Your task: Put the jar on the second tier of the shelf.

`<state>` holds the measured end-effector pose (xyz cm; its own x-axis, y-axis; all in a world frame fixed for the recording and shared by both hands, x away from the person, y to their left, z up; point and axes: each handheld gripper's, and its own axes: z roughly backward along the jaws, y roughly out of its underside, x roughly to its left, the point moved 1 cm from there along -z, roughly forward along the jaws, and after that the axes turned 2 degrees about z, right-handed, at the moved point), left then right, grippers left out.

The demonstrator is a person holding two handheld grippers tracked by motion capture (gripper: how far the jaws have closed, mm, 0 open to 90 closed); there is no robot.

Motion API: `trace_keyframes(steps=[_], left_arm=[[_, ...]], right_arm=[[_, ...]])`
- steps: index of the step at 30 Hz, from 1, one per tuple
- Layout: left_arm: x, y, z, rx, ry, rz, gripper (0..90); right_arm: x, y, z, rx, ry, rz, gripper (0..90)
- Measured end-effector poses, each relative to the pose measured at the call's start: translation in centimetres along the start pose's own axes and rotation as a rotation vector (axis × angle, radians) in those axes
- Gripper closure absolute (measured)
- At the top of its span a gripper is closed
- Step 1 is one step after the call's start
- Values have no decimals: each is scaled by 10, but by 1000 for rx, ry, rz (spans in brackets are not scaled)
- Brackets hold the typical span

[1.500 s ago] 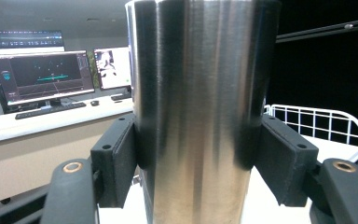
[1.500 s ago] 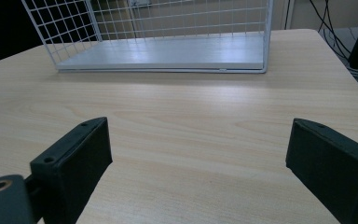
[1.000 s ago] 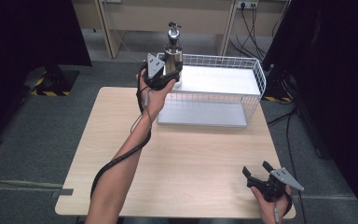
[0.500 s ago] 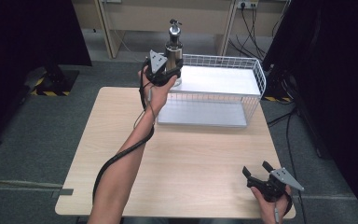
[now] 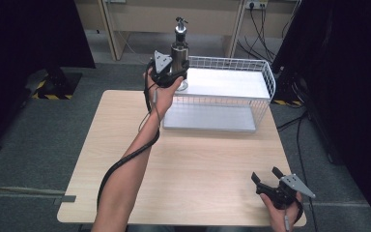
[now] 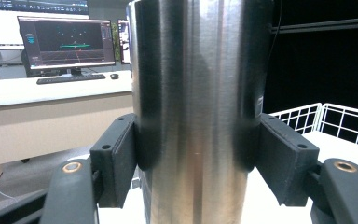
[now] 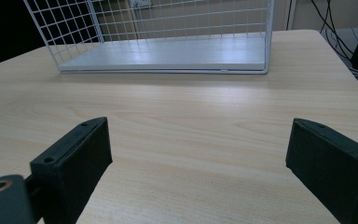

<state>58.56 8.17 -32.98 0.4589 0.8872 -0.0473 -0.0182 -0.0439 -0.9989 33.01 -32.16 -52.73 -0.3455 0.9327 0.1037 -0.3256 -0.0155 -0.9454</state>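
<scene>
— Where's the steel dispenser bottle (image 6: pixel 198 107)?

— Upright between the left gripper's (image 5: pixel 170 71) fingers (image 6: pixel 116 158), both pads pressed to its sides, held over the near-left corner of the white wire basket (image 5: pixel 265 72).

— The right gripper (image 5: pixel 269 182)?

— Fingers (image 7: pixel 74 156) spread wide, nothing between them, low over the counter (image 5: pixel 198 164) near its front right corner.

No legible text, labels or numbers anywhere; writing on the monitors (image 6: pixel 65 39), upper left of the frame, too blurred to read.
</scene>
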Motion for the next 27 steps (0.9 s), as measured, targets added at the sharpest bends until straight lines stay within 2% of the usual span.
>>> trace_keyframes(steps=[14, 16, 18, 21, 27], left_arm=[[1, -4, 0, 11, 6, 2, 334], [1, -6, 0, 11, 1, 20, 295], [1, -8, 1, 17, -7, 31, 219], [0, -9, 2, 23, -10, 20, 150], [0, -10, 5, 26, -12, 22, 102]], right_arm=[[0, 0, 0, 0, 1, 0, 71], [0, 0, 0, -1, 1, 1, 71], [0, 0, 0, -1, 1, 1, 70], [0, 0, 0, -1, 2, 2, 71], [1, 0, 0, -2, 4, 6, 71]])
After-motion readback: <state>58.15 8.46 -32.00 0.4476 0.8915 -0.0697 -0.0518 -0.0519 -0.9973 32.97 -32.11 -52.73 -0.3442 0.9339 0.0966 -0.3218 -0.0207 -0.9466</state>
